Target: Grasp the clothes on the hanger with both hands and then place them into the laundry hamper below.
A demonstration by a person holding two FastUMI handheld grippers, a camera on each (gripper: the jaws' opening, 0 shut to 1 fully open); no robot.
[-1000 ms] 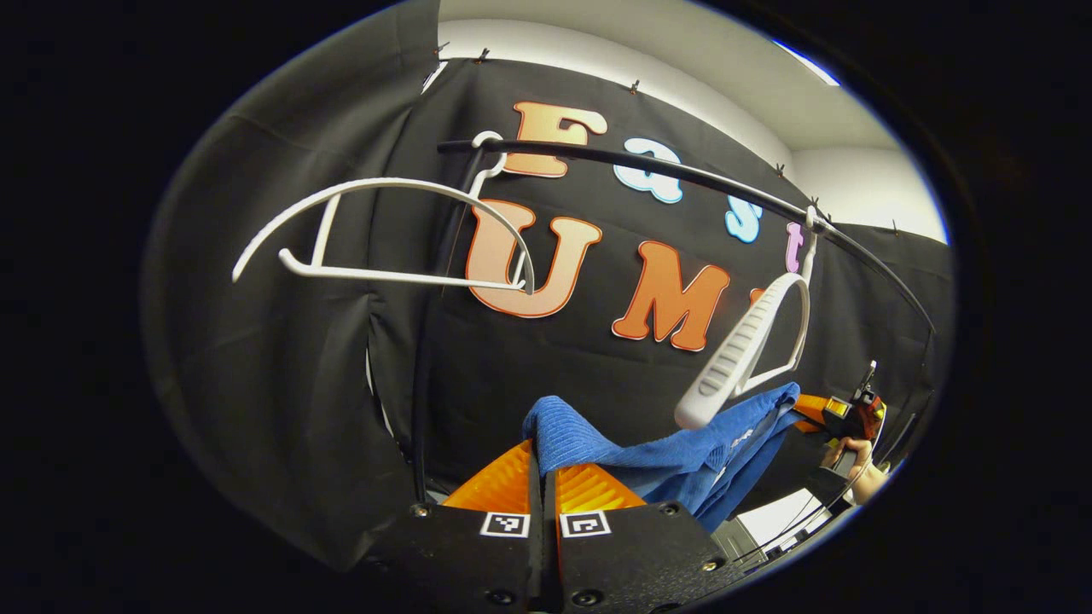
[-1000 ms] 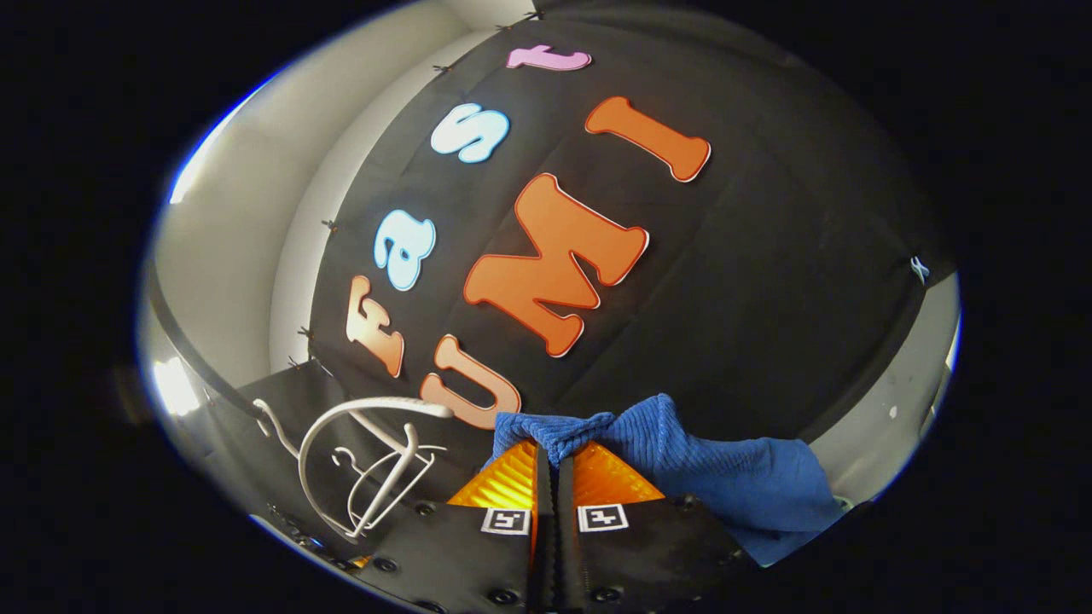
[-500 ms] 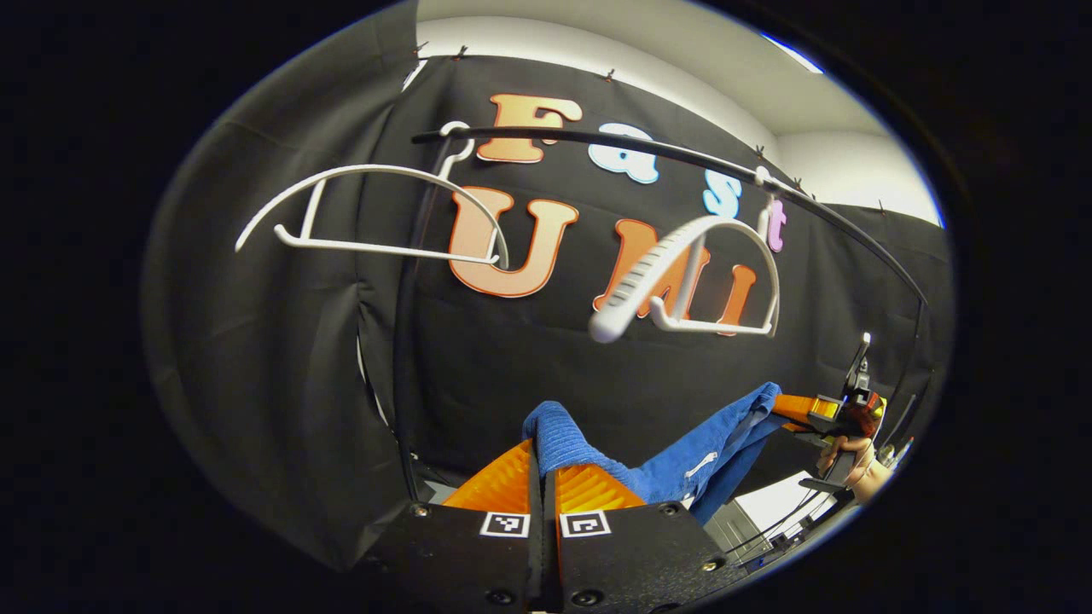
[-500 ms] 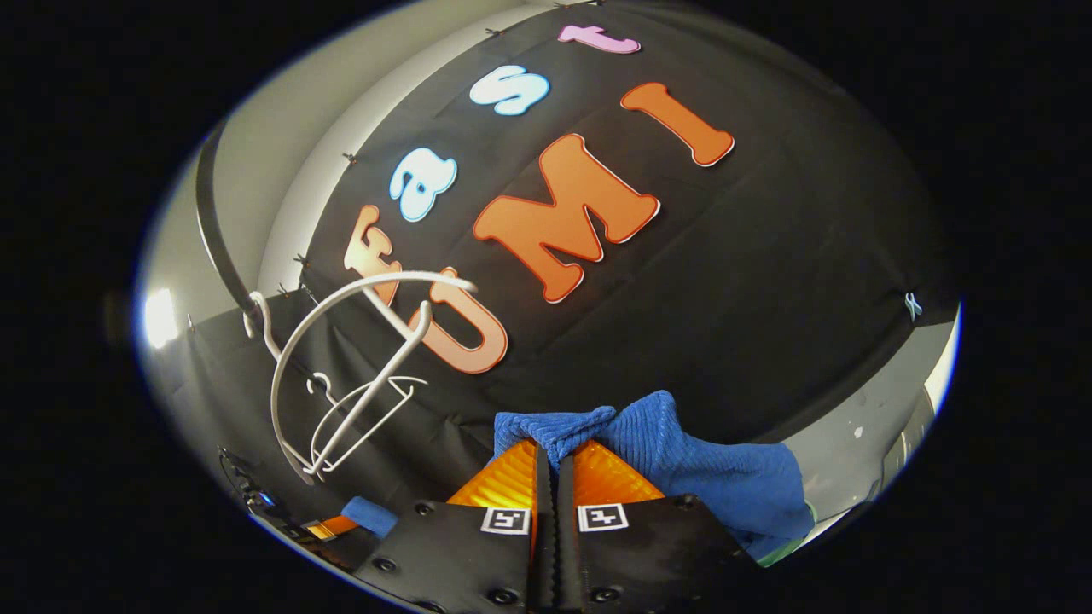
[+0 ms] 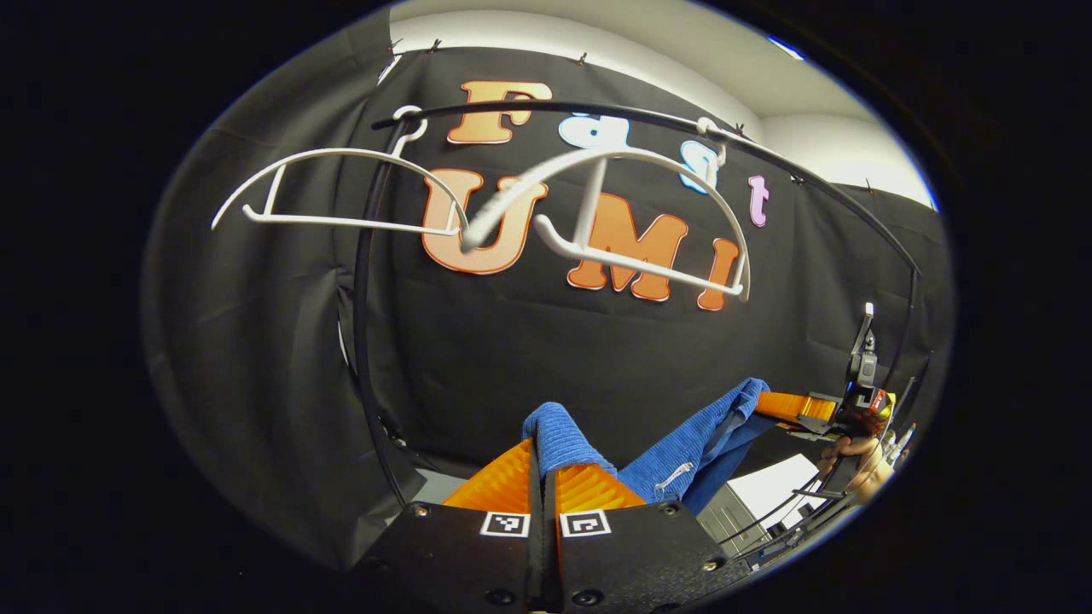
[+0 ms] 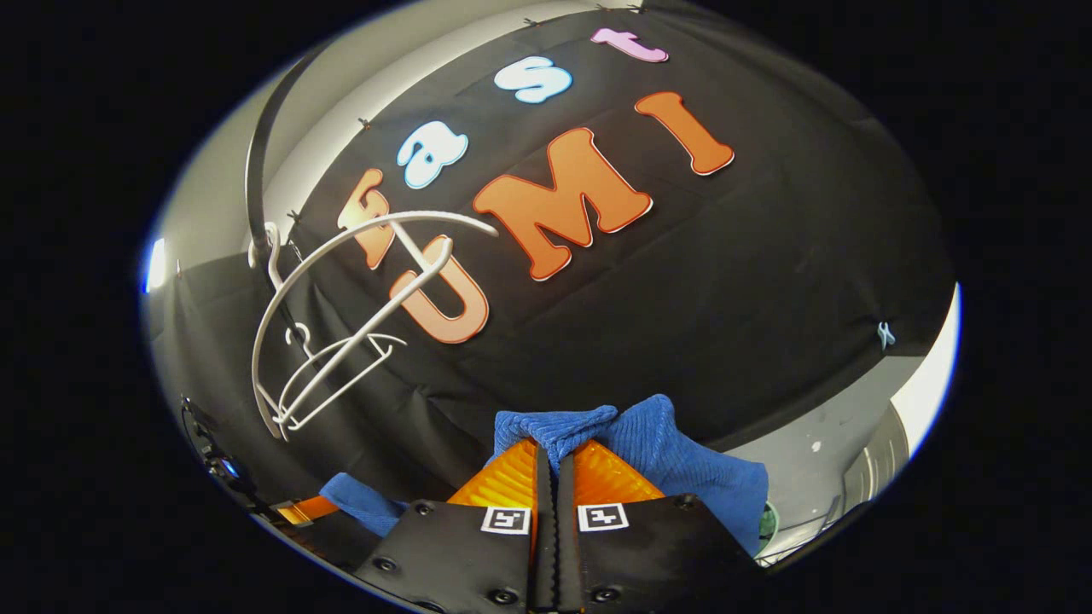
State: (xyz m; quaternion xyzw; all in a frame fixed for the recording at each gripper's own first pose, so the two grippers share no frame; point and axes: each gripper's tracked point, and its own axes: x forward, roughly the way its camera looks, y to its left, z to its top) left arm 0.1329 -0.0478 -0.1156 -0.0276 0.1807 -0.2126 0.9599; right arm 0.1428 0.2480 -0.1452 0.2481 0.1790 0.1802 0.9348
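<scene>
A blue ribbed garment [image 5: 682, 443] hangs stretched between my two grippers, below the rail and free of the hangers. My left gripper [image 5: 541, 456] is shut on one bunched end of it at the bottom of the left gripper view. The same view shows the right gripper [image 5: 789, 408] far to the right, held by a hand [image 5: 853, 465]. In the right gripper view my right gripper [image 6: 551, 450] is shut on the garment's [image 6: 674, 452] other end. Two bare white hangers [image 5: 631, 213] [image 5: 333, 192] hang on the black rail [image 5: 648, 119].
The curved black rail runs overhead and bends down at the left [image 5: 363, 324] and at the right [image 5: 909, 298]. In the right gripper view the white hangers [image 6: 341, 307] sit up to the left. Light floor and fittings [image 5: 768, 503] show at lower right.
Both grippers have come down with the garment, so rail and hangers sit higher in the views. The right-hand hanger, freed of the garment, has swung round and up towards the left one.
</scene>
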